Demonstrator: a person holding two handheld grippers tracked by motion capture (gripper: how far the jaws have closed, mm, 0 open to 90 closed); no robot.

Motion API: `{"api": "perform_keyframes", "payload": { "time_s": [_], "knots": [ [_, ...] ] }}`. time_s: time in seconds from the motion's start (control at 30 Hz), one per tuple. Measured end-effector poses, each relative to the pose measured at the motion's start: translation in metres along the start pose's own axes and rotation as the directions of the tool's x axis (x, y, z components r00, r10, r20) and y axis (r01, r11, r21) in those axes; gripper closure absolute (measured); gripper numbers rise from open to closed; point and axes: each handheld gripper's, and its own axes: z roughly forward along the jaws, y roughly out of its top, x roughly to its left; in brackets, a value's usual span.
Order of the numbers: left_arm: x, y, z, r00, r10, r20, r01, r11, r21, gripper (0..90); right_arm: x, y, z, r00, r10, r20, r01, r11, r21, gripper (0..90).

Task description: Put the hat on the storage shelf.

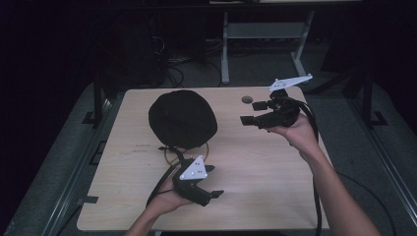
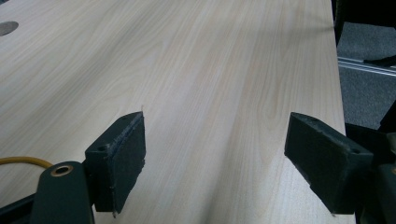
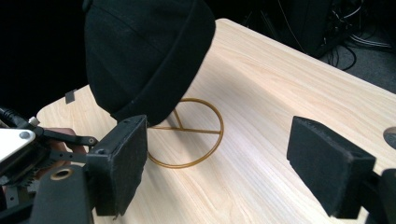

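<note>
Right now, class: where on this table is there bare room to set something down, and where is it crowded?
Bare wood lies between the left gripper and the right gripper, running to the table's near right corner. The strip left of the black hat is free too. It is crowded around the hat on its gold wire stand, close to the left gripper.

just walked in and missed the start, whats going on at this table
A person holds a two-jaw gripper in each hand over a wooden table. Neither holds anything. The left gripper is near the front edge, jaws open over bare wood. The right gripper is raised at the far right, jaws open and aimed at a black hat, which sits on a gold wire stand with a ring base. Nothing touches the hat.
</note>
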Motion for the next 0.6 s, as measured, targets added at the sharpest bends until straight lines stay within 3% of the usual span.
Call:
{"api": "perform_keyframes", "payload": {
  "time_s": [0.6],
  "knots": [
    [0.002,-0.001,-0.003,1.0,-0.008,-0.006,0.007,0.9999,-0.008,20.3,-0.014,-0.024,-0.018,0.999,0.04,0.022,-0.04,0.999,-0.011,18.8]
  ]
}}
